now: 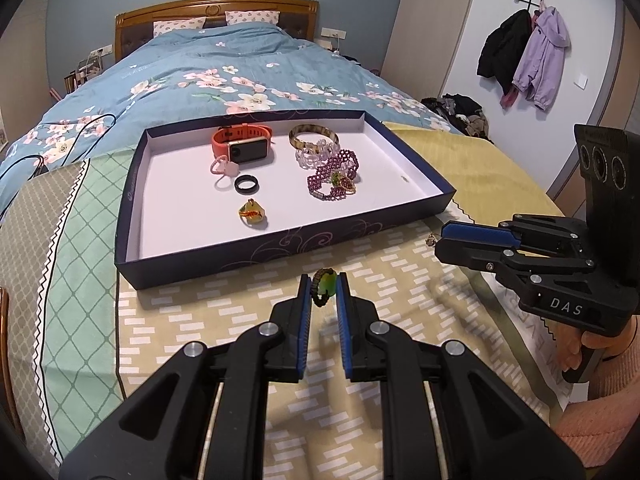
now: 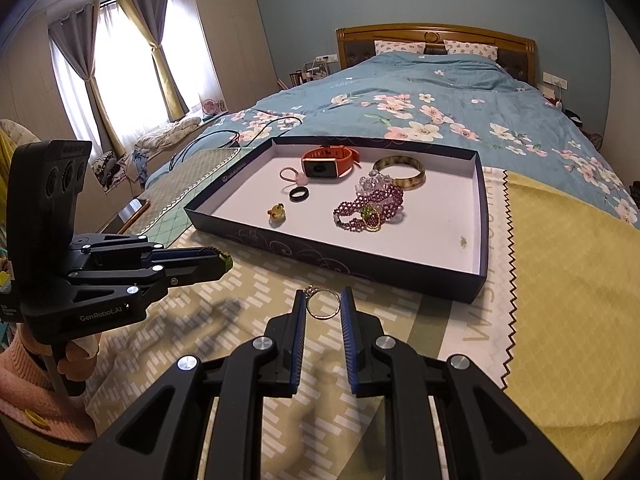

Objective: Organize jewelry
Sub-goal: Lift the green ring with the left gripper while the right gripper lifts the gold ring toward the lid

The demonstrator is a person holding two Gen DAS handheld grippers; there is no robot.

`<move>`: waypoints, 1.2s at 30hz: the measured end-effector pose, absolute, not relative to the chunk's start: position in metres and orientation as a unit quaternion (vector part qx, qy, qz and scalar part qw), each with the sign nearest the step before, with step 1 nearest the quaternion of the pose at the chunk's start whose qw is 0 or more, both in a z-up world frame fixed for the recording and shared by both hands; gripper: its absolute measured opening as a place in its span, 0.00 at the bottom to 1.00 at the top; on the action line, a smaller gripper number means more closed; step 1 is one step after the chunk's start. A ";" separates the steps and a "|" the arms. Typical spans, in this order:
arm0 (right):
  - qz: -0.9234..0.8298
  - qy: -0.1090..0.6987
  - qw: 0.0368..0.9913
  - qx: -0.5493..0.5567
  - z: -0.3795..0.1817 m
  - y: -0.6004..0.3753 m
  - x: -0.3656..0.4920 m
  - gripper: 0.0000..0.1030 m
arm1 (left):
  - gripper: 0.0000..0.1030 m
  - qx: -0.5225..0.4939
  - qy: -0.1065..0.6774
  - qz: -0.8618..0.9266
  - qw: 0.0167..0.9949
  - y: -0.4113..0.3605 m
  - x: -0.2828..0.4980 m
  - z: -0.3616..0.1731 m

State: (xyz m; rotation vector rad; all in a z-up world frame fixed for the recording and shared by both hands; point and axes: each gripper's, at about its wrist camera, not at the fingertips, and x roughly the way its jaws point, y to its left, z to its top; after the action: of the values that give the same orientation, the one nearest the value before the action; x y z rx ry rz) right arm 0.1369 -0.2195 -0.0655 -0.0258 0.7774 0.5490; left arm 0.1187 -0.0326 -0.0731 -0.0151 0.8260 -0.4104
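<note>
Bedspread near the box's [image 1: 280,240] front edge: "DAS"-marked right gripper [image 2: 323,306] clamps a thin ring [image 2: 322,304], "GenRobot.AI" left gripper [image 1: 324,290] clamps a green pendant [image 1: 327,286].

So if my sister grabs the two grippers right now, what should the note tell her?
Left gripper: shut on a green ring, just in front of the tray.
Right gripper: shut on a thin metal ring, also in front of the tray.
Done: watch, bangle, bead bracelets and three rings lie in the tray.
Left: set both held rings inside.
</note>
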 end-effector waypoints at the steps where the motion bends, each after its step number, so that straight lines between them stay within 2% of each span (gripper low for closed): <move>1: 0.265 0.374 0.889 -0.012 -0.065 -0.220 0.137 0.15 | 0.12 -0.008 0.398 -0.198 0.896 -0.032 0.119 -0.072; 36: 0.260 0.344 0.902 -0.010 -0.047 -0.210 0.163 0.15 | 0.12 -0.011 0.370 -0.175 0.912 -0.027 0.144 -0.051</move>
State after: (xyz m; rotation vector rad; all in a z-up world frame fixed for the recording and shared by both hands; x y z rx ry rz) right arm 0.1632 -0.2099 -0.0472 -0.0217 0.7122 0.5380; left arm 0.1442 -0.0270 -0.0507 -0.0237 0.7619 -0.3608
